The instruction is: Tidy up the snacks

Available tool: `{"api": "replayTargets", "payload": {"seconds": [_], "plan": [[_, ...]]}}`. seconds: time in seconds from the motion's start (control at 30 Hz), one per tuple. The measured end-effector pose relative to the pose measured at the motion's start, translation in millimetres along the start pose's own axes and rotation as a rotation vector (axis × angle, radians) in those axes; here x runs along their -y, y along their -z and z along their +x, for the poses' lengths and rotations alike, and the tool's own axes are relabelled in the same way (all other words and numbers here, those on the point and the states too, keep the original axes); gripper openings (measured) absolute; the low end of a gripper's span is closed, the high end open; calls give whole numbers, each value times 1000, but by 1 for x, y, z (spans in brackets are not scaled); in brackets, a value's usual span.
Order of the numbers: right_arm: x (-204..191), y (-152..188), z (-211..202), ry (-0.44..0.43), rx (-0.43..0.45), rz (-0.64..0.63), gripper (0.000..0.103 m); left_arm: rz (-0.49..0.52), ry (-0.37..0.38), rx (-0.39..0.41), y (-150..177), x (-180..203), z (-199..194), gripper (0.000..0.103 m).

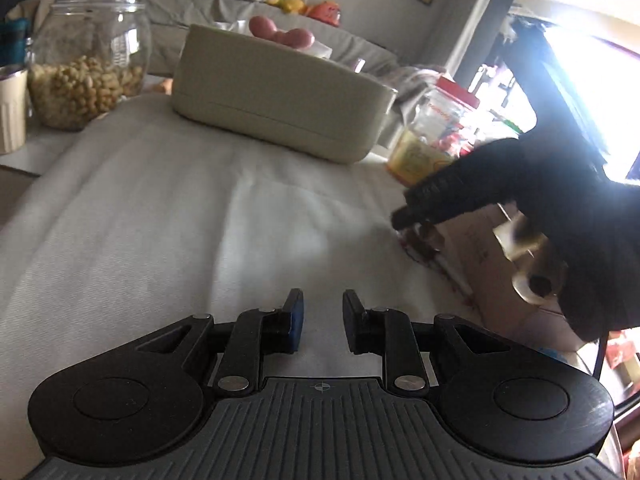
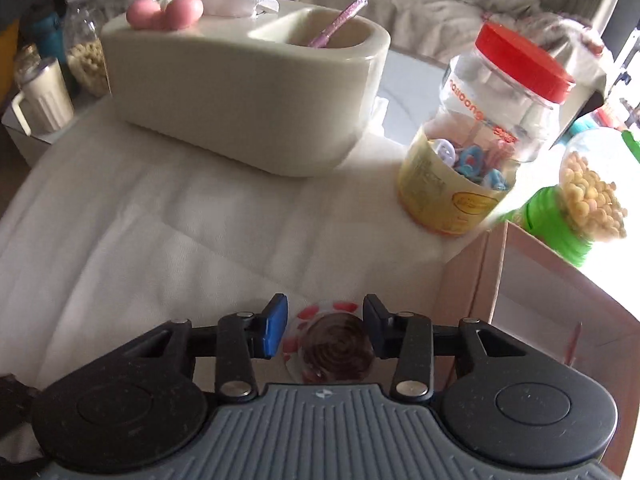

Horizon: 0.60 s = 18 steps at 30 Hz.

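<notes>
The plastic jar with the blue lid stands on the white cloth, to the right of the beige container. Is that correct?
Only the colour is wrong: the lid is red, not blue. The right wrist view shows it clearly. The rest holds: the plastic jar stands on the white cloth, to the right of the beige container.

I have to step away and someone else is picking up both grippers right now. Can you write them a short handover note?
Left gripper: open, empty, over the white cloth.
Right gripper: jaws around a chocolate swirl snack in a heart-print wrapper; firm pad contact unclear.
Nearby: beige organizer, red-lidded jar, cardboard box, glass nut jar.
Done: nothing visibly sorted.
Left: secure the snack, then probably place it in a container.
</notes>
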State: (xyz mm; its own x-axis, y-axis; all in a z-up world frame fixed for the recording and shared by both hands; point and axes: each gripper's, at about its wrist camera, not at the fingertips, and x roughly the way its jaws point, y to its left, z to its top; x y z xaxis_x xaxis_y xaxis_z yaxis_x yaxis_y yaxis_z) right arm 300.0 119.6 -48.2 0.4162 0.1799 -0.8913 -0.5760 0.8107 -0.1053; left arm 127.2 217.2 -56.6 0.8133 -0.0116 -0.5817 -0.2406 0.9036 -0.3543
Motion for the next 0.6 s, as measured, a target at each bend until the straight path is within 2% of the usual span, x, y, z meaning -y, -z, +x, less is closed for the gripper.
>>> {"api": "replayTargets", "payload": {"seconds": [0.07, 0.1, 0.2, 0.27, 0.33, 0.43, 0.5, 0.57, 0.6], "plan": [[-4, 12, -10, -41, -7, -8, 40, -5, -9, 2, 0, -1, -2, 24], [-4, 19, -16, -83, -24, -5, 35, -7, -15, 3, -2, -1, -2, 25], [-10, 43, -30, -198, -74, -1, 34, -11, -20, 5, -2, -2, -2, 25], [-14, 59, -39, -244, -94, -3, 34, -6, -23, 5, -1, -2, -1, 25], [-20, 72, -51, -224, -61, -37, 34, -3, -27, 3, -1, -2, 0, 24], [-24, 76, -65, -124, 47, -72, 35, 0, -31, 4, -1, -2, 1, 24], [-20, 65, -67, -90, 66, -48, 36, 4, -33, 4, -1, -2, 1, 24], [-13, 46, -66, -98, 65, -31, 37, 7, -35, 5, 0, -2, 2, 24], [-10, 35, -63, -90, 66, -31, 41, 8, -36, 5, 0, -2, 2, 24]]}}
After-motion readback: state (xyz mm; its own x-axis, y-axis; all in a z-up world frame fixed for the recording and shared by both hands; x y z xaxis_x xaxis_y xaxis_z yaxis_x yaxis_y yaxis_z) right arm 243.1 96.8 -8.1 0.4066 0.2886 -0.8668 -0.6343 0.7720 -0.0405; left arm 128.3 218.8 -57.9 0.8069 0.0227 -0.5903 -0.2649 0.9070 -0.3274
